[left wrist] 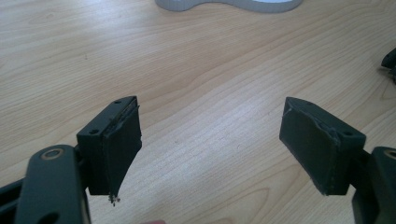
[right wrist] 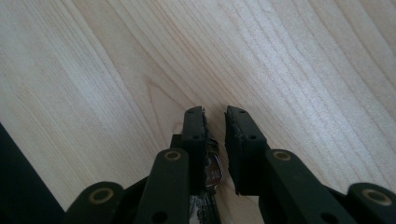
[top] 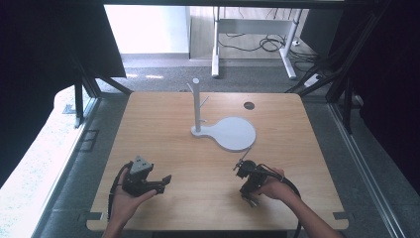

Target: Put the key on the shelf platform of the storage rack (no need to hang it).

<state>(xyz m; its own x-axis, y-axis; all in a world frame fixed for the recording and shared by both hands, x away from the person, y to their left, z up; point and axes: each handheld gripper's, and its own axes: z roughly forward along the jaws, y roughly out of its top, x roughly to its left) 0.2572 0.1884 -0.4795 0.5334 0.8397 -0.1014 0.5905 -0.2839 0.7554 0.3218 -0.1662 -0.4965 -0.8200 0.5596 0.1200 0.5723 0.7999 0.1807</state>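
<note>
A white stand with a tall post and short side pegs rises from a flat white base at the middle of the wooden table. My left gripper rests in a hand at the front left, jaws wide open over bare wood. At the front right, the right gripper points toward the base. Its jaws stand almost together, and a small silvery metal piece, like a key, is pinched between them further back. The edge of the white base shows in the left gripper view.
A round cable hole sits in the table's far right part. Black frame struts flank both sides. A white desk frame and cables stand on the floor beyond. A dark part of the other gripper shows at the left gripper view's right edge.
</note>
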